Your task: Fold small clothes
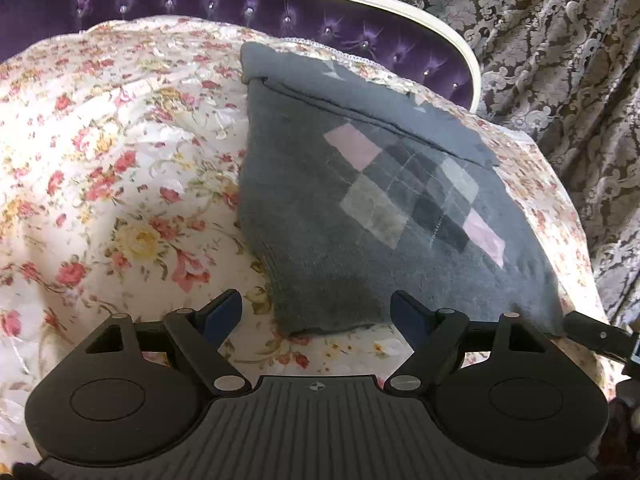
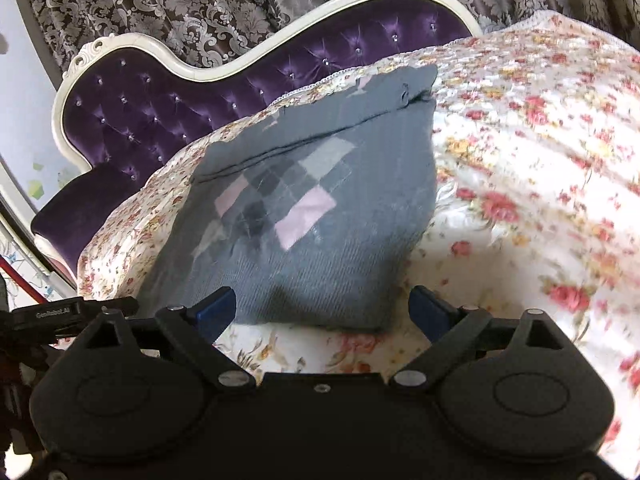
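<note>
The grey knitted garment (image 1: 360, 208), lying folded on the flowered bedspread (image 1: 120, 152), looks soft, light and limp, so I would take it at its near hem, where both the left hand-held gripper (image 1: 316, 312) and the right hand-held gripper (image 2: 322, 308) stand spread and empty.

A floral bedspread (image 1: 120, 168) with red and yellow roses on a cream ground covers the bed and catches bright light. Behind it rises a purple tufted headboard (image 2: 160, 120), button-studded, within a curved cream frame (image 2: 192, 70) that has a carved scroll at one end. A grey-brown damask curtain (image 1: 560, 60) hangs in folds beyond. A pale wall (image 2: 24, 92) shows at the left edge of the right wrist view.
</note>
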`<state>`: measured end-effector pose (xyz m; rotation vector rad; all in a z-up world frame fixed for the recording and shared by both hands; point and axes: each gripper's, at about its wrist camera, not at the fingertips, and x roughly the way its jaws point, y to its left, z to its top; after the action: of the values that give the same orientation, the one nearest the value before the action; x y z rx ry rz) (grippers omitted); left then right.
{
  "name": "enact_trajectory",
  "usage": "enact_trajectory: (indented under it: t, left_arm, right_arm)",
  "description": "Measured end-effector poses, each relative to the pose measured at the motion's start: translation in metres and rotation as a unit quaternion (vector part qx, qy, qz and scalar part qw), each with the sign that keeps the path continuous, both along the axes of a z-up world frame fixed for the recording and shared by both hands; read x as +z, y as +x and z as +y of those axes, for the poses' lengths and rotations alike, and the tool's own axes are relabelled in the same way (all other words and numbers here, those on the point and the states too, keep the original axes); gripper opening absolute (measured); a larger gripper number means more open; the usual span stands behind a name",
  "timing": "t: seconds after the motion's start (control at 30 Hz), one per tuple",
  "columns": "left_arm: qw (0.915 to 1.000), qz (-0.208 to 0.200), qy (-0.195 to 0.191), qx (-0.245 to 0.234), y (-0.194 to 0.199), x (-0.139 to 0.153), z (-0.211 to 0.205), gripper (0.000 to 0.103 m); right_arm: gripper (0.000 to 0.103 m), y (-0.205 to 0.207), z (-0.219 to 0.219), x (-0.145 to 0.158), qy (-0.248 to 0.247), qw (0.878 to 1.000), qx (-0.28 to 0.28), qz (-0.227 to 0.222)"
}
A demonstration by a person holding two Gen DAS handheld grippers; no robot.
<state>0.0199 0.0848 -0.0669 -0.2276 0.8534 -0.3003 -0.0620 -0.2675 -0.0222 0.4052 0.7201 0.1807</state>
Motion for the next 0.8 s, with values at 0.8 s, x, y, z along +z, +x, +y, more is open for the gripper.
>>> enact_trajectory:
  t: [0.8]
  left_arm:
    - [0.9977, 0.014, -0.051, -0.041, 0.029, -0.003, -0.008, 0.076]
  right_arm:
    - [0.103, 0.025, 0.012, -0.012, 0.065, 0.998, 0.013, -0.004]
